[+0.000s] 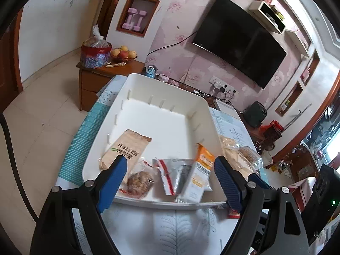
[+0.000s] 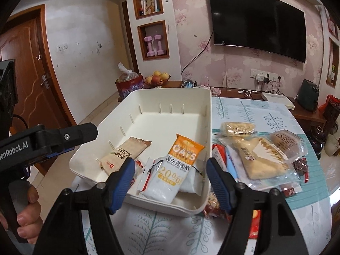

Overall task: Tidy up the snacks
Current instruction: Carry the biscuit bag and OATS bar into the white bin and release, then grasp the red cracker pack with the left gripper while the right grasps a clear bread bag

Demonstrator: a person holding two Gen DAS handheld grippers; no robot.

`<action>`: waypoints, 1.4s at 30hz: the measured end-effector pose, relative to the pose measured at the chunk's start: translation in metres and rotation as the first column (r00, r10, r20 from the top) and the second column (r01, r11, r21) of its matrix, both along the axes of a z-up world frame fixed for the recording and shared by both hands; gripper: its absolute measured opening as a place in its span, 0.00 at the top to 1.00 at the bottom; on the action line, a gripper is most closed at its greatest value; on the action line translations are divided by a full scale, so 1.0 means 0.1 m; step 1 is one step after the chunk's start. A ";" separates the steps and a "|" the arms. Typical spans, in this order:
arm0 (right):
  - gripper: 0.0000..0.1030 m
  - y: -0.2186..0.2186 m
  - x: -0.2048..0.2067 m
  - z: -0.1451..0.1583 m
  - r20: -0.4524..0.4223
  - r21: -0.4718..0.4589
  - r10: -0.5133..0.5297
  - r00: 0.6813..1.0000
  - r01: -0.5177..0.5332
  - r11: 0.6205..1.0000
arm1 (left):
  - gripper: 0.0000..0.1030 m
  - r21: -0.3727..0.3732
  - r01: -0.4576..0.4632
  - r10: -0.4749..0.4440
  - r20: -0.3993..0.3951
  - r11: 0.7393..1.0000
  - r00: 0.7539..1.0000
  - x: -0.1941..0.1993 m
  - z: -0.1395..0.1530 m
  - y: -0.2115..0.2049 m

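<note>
A white plastic bin (image 1: 148,85) (image 2: 187,94) stands on the table. In it lie a brown cracker pack (image 1: 125,148) (image 2: 125,153), a clear pack of brown snacks (image 1: 139,181), a silver and red sachet (image 1: 170,174) and an orange and white oat bar pack (image 1: 199,174) (image 2: 174,170). My left gripper (image 1: 170,165) is open and empty above the bin's near end. My right gripper (image 2: 171,166) is open and empty over the oat bar pack. Several wrapped snacks (image 2: 261,159) (image 1: 238,155) lie on the table right of the bin.
The table has a leaf-patterned cloth (image 2: 255,110). A low wooden cabinet (image 1: 102,78) with a fruit bowl (image 2: 157,78) stands behind, a TV (image 2: 257,21) hangs on the wall. My left gripper's body (image 2: 53,140) shows at the left of the right wrist view.
</note>
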State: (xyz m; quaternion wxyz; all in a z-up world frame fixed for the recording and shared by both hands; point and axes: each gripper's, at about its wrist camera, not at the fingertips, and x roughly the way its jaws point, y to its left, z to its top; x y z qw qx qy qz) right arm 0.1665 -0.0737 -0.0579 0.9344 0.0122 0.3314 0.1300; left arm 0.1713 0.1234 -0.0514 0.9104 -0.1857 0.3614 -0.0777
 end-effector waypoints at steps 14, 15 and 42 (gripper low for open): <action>0.26 -0.83 -0.24 0.17 0.052 0.108 -0.136 0.989 0.130 0.986 | 0.19 0.046 0.136 -0.136 0.001 0.990 0.991 -0.30 0.06 -0.75; 0.26 -0.89 -0.25 0.17 0.053 0.117 -0.147 0.988 0.140 0.983 | 0.19 0.053 0.148 -0.148 0.000 0.988 0.989 -0.31 0.05 -0.82; 0.25 -2.29 -0.02 -0.68 -0.282 0.488 -0.222 0.933 0.339 0.804 | 0.19 -0.009 0.252 -0.247 -0.240 0.968 0.939 -0.10 -0.80 -2.00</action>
